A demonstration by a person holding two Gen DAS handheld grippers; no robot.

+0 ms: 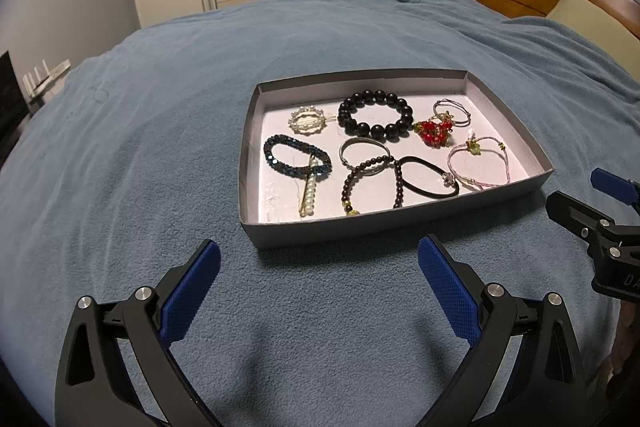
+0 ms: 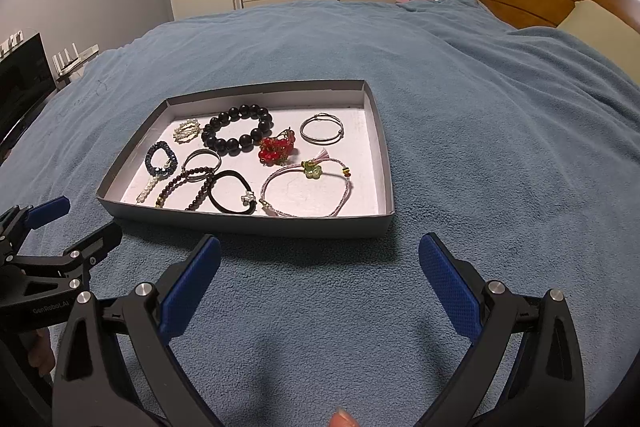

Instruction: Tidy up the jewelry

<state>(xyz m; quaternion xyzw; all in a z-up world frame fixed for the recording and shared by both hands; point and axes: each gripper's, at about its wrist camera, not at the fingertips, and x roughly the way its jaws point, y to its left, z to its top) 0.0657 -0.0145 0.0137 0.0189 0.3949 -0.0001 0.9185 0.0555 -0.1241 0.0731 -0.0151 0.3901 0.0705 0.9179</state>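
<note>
Jewelry tray on a blue bed, both grippers empty and held short of it.

Left wrist view: the left gripper [image 1: 319, 261] hovers over the blanket [image 1: 160, 131] with jaws wide apart; the tray [image 1: 400, 217] lies just beyond, holding a black bead bracelet [image 1: 375, 115], red beads [image 1: 434, 131] and a hair tie [image 1: 428, 181]. Right wrist view: the right gripper [image 2: 319, 255] also has its jaws apart, tray [image 2: 280, 225] far-left of it, pink cord bracelet [image 2: 306, 191] nearest, and the left gripper [image 2: 76, 227] at the left edge.
</note>
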